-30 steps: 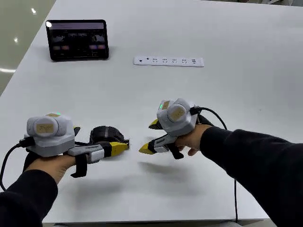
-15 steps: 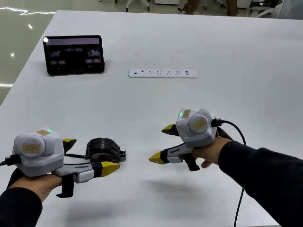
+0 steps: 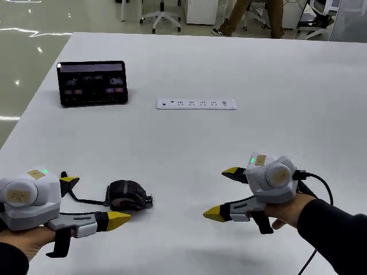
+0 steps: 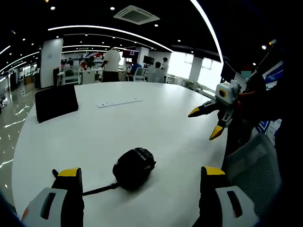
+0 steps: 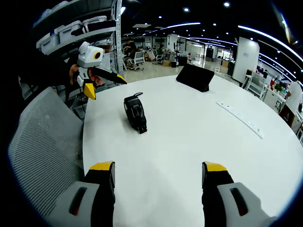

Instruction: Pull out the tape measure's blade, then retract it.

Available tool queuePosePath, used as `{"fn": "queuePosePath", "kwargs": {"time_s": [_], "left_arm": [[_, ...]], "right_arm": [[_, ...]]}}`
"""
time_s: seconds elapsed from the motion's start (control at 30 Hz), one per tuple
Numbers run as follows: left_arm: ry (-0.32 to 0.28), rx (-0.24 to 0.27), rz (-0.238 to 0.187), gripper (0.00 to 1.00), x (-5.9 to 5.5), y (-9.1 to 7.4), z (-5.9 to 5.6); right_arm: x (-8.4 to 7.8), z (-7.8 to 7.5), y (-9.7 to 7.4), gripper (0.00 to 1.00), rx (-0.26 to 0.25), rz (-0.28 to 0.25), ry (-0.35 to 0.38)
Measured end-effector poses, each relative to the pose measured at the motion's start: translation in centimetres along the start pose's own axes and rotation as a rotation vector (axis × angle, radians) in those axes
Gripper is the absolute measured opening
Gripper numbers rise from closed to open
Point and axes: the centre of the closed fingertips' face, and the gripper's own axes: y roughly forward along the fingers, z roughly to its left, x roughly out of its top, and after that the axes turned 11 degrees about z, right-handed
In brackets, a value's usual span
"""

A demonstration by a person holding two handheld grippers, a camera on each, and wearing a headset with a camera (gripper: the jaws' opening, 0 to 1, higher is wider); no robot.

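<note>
A black tape measure lies on the white table, its blade drawn in and a thin black strap trailing to the left. My left gripper stands open just left of it, yellow tips apart, the case ahead of its jaws. My right gripper is open further right, apart from the case, with nothing between its fingers. From the right gripper view the tape measure sits well ahead, with the left gripper beyond it. The right gripper shows across the table in the left gripper view.
A dark tablet stands propped at the back left. A white power strip lies flat further back, centre. Office chairs and people are beyond the far edge. The table's near edge runs just below both hands.
Both grippers have drawn back from the tape measure: the left one let go of it and slid left, the right one moved right. The case stays on the table.
</note>
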Motion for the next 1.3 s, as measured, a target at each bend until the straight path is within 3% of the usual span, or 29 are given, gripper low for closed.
{"fn": "queuePosePath", "kwargs": {"time_s": [0.07,0.13,0.17,0.2,0.37,0.53,0.73,0.87,1.3], "left_arm": [[-0.006,-0.008,0.008,1.00,-0.4,-0.2,0.1],[-0.013,-0.001,-0.015,1.00,-0.5,-0.7,0.7],[-0.046,-0.029,0.005,1.00,-0.9,-0.7,0.4],[-0.020,0.020,-0.016,1.00,-0.9,-1.0,1.4],[-0.021,0.018,-0.004,1.00,-1.8,-1.7,2.1],[-0.039,0.011,-0.012,1.00,-1.8,-2.2,2.4],[-0.023,0.009,-0.003,1.00,-2.7,-3.2,2.9],[-0.024,0.034,0.022,1.00,-3.5,-3.5,4.1],[-0.021,0.037,-0.001,1.00,-3.1,-4.9,4.0]], "right_arm": [[-0.4,0.3,-0.9,0.78,0.008,-0.013,0.015],[-0.9,0.4,-1.7,0.85,0.005,-0.025,0.031],[-1.0,0.4,-2.0,0.87,-0.001,-0.028,0.036],[-1.3,0.3,-2.5,0.90,-0.009,-0.032,0.044],[-2.6,-0.1,-4.0,1.00,-0.042,-0.013,0.035],[-4.3,-1.1,-5.4,1.00,-0.078,-0.005,0.055],[-6.6,-2.6,-7.2,1.00,-0.129,0.014,0.073],[-8.0,-3.4,-8.6,1.00,-0.165,0.027,0.097],[-11.6,-3.5,-11.7,1.00,-0.226,0.045,0.174]]}}
